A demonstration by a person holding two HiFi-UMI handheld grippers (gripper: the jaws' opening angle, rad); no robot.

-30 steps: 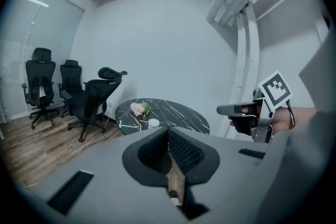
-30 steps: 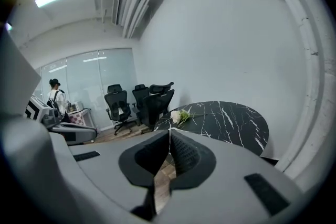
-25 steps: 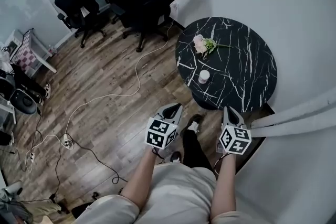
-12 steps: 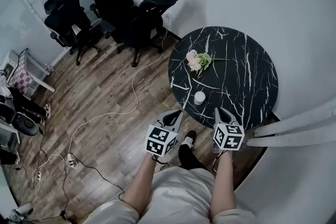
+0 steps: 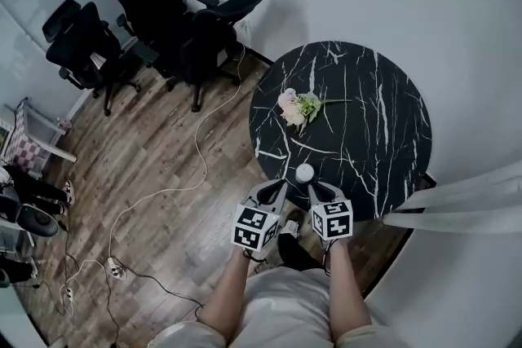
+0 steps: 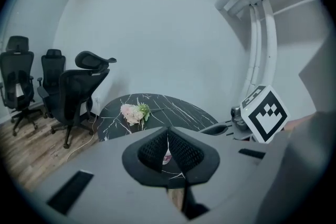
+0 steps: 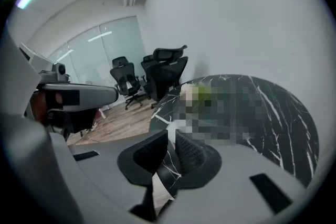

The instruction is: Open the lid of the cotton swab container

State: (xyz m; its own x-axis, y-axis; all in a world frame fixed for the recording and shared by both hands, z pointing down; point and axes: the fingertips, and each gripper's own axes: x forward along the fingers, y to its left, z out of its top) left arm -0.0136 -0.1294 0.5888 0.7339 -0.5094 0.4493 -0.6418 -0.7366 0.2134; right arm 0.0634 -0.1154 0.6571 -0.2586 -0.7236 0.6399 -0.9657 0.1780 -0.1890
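The cotton swab container (image 5: 304, 173) is a small white round tub with its lid on, standing near the front edge of the round black marble table (image 5: 359, 134). My left gripper (image 5: 276, 188) is held just short of the table's edge, to the left of the container and below it in the head view, shut with nothing in it. Just right of the container and also short of it, my right gripper (image 5: 315, 191) is shut and empty. The left gripper view has its jaws (image 6: 168, 132) together, pointing at the table (image 6: 173, 108). Past the right gripper's own jaws (image 7: 171, 140), that view takes in the table (image 7: 283, 107).
A bunch of pink flowers (image 5: 294, 106) lies on the table's far left part. Black office chairs (image 5: 188, 20) stand at the back left by the wall. Cables and a power strip (image 5: 115, 267) trail over the wooden floor. A white pipe (image 5: 457, 204) slants in at the right.
The person has walked up to the table. Both grippers have come closer to each other and now flank the container's near side; they stay shut.
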